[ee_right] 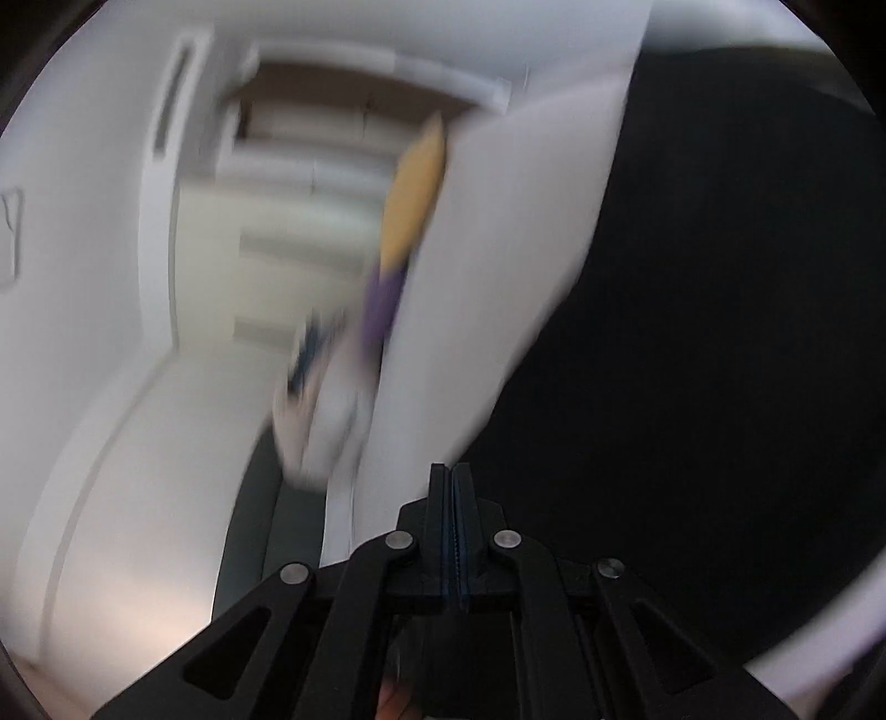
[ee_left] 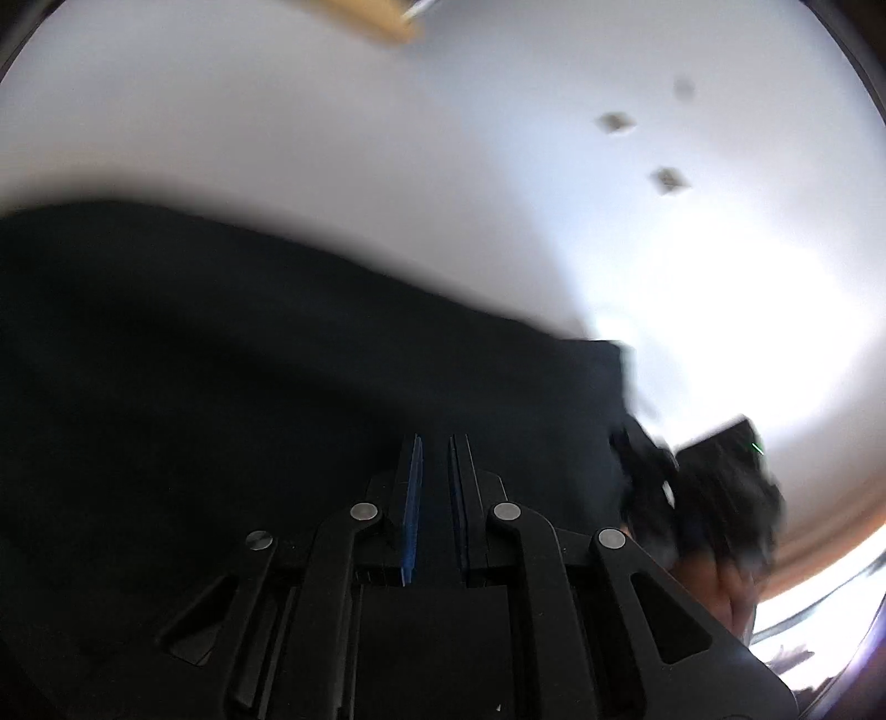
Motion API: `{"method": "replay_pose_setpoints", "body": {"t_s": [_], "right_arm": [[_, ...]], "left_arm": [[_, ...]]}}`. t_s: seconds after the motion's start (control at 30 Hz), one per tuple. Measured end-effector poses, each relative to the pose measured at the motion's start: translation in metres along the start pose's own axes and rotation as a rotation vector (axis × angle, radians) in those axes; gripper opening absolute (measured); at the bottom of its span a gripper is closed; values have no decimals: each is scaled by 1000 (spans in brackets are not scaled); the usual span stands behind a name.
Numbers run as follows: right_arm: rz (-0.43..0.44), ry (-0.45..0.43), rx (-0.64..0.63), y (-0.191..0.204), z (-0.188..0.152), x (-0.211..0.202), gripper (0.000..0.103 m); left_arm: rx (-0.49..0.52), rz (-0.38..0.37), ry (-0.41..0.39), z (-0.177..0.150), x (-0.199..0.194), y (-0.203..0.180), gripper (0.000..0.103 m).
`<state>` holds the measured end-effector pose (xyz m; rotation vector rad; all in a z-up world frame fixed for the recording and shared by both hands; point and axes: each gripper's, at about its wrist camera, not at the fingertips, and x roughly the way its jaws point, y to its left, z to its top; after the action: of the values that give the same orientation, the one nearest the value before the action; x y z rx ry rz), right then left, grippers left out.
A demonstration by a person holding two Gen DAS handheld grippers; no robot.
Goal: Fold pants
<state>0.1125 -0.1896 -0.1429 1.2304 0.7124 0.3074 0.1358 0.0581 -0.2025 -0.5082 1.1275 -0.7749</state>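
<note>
Left wrist view only: right gripper (ee_left: 714,482) blurred, beside dark pants (ee_left: 249,360) edge, table (ee_left: 387,166) beyond. Left gripper (ee_left: 434,443) narrow over pants. Right gripper (ee_right: 453,471) pressed closed, pants to its right, yellow-purple obj (ee_right: 410,221) ahead-left.

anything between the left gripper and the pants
Nothing visible. The left gripper hangs right over the dark pants, which lie on the white table; no other thing sits between them.

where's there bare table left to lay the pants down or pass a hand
Free: the white table beyond the dark pants' far edge, up to the tan object at the back. Toward the right it holds three small blurred bits. Crowded: the pants' right end, where the right gripper sits.
</note>
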Motion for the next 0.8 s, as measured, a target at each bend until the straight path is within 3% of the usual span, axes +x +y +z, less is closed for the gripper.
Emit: {"method": "replay_pose_setpoints", "body": {"t_s": [0.07, 0.17, 0.3, 0.37, 0.5, 0.57, 0.63, 0.73, 0.8], "right_arm": [[-42, 64, 11, -10, -7, 29, 5], [-31, 3, 70, -35, 13, 25, 0], [-123, -200, 44, -43, 55, -11, 0], [-124, -301, 98, -55, 91, -43, 0], [-194, -491, 142, -61, 114, -110, 0], [-295, -586, 195, -68, 116, -157, 11], [-291, -621, 180, -61, 109, -180, 15], [-285, -603, 145, -52, 88, -204, 62], [-278, -580, 131, -51, 81, -206, 64]], "left_arm": [[-55, -52, -20, -4, -3, 18, 8], [-52, -8, -53, -5, -29, 41, 8], [-149, -19, -121, -4, -65, 85, 6], [-131, 55, -155, -6, -84, 97, 6], [-141, 87, -192, -11, -113, 124, 6], [-134, 130, -214, -14, -125, 128, 6], [-123, 172, -238, -18, -135, 126, 6], [-111, 176, -256, -23, -137, 120, 6], [-105, 150, -254, -22, -133, 114, 6]]}}
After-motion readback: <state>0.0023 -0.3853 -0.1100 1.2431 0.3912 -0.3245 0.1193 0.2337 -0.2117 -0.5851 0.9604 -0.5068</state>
